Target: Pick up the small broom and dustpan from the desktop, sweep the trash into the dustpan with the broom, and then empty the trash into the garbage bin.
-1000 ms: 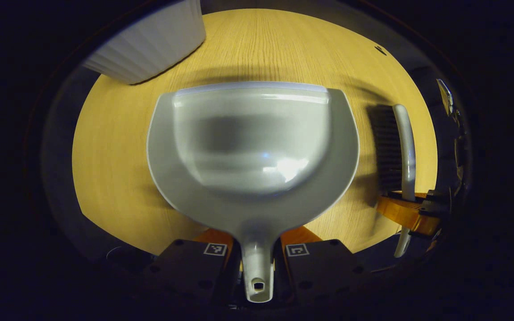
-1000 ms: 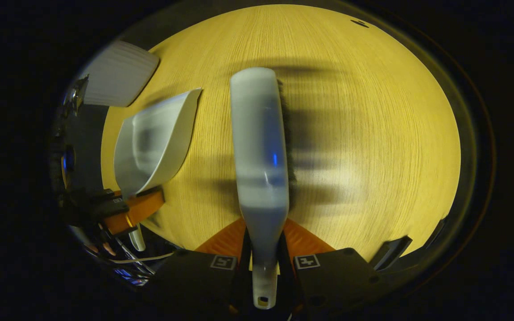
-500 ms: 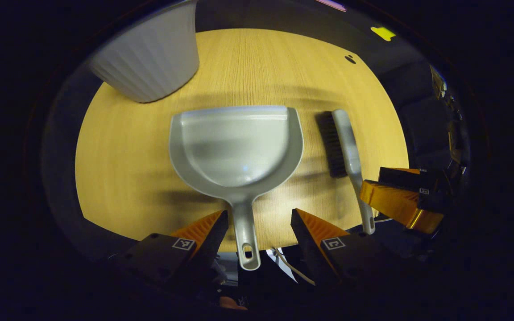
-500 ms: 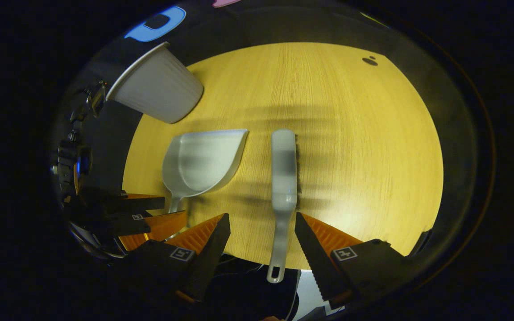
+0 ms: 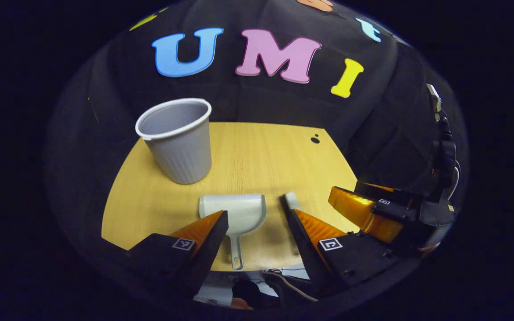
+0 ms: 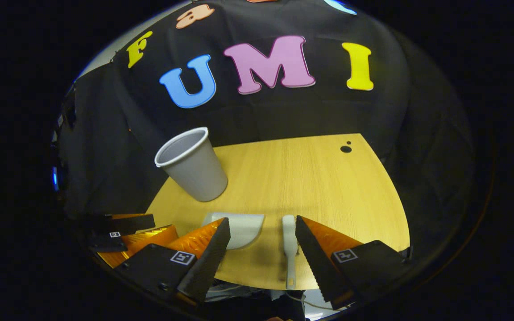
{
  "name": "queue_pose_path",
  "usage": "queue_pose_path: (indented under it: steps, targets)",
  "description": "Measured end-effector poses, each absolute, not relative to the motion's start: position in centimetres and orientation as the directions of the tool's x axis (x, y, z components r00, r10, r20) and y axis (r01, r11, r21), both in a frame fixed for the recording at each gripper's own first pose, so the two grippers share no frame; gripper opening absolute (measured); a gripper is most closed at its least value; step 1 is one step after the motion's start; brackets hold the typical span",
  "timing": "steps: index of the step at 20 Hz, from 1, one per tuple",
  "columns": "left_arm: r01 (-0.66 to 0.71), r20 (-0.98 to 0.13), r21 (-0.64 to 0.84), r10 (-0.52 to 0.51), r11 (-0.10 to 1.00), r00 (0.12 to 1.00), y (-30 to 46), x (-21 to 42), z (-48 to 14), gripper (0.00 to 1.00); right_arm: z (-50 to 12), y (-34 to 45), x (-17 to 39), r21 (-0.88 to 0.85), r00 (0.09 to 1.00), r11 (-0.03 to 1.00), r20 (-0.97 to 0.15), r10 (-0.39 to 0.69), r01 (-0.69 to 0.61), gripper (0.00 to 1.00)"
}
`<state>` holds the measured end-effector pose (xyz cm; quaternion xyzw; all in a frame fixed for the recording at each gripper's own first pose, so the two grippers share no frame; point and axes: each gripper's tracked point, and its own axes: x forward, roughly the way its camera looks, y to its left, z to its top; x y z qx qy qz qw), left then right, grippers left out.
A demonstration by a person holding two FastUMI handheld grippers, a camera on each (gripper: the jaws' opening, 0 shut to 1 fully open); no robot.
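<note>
Dustpan (image 5: 238,213) and broom (image 6: 289,240) flat on desktop (image 6: 319,178), side by side; left gripper (image 5: 257,232) and right gripper (image 6: 261,243) both spread wide, holding nothing; bin (image 5: 179,140) upright behind dustpan.

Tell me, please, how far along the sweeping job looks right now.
It looks finished, or nearly so. The dustpan and broom lie side by side on the table, neither held; the left gripper and right gripper are open above them. No trash shows on the table. The bin's inside is hidden, so emptying can't be confirmed.
</note>
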<state>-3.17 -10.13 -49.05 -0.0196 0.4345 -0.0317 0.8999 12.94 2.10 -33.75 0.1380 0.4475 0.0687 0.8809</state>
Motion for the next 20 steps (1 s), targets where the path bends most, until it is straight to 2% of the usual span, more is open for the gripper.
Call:
queue_pose_path:
  steps: [4, 7, 11, 13, 14, 15, 18, 19, 20]
  targets:
    - [0.045, -0.585, 0.028, -0.020, 0.999, 0.811, -9.4, -1.4, -40.6, 0.83, -27.1, -0.2, 16.2, 0.298, 0.819, 0.954, -0.553, 0.153, 0.024, 0.96]
    - [0.024, -0.414, 0.064, 0.004, 0.998, 0.910, -8.3, -0.5, -35.2, 0.83, -23.3, -0.8, 18.4, 0.259, 0.878, 0.966, -0.466, 0.110, 0.017, 0.95]
    - [-0.032, -0.223, 0.085, 0.050, 0.996, 0.974, -7.1, 0.9, -36.7, 0.82, -18.1, -2.4, 19.8, 0.223, 0.966, 0.973, -0.257, 0.004, 0.055, 0.95]
    - [-0.036, -0.214, 0.040, 0.044, 0.999, 0.976, -6.4, 1.2, -38.1, 0.81, -16.1, -2.8, 19.8, 0.195, 0.988, 0.979, -0.153, -0.037, 0.066, 0.95]
    - [-0.042, -0.206, 0.029, 0.047, 0.999, 0.978, -6.0, 1.3, -38.4, 0.81, -15.4, -2.6, 19.7, 0.193, 0.993, 0.979, -0.117, -0.035, 0.058, 0.85]
    - [-0.063, -0.198, 0.027, 0.067, 0.998, 0.978, -5.5, 1.3, -38.3, 0.81, -15.5, -2.4, 19.5, 0.188, 0.994, 0.981, -0.106, -0.033, 0.052, 0.95]
    - [-0.094, -0.161, 0.035, 0.099, 0.995, 0.982, -5.1, 1.1, -37.1, 0.81, -16.2, -1.3, 19.3, 0.156, 0.995, 0.988, -0.098, 0.004, 0.011, 0.95]
    - [-0.104, -0.159, 0.036, 0.108, 0.994, 0.981, -4.9, 0.7, -37.2, 0.80, -16.5, -0.8, 18.9, 0.149, 0.994, 0.989, -0.107, 0.019, -0.003, 0.86]
    - [-0.109, -0.159, 0.034, 0.113, 0.993, 0.981, -4.7, 0.4, -37.5, 0.81, -16.8, -0.4, 18.8, 0.144, 0.993, 0.990, -0.114, 0.032, -0.016, 0.94]
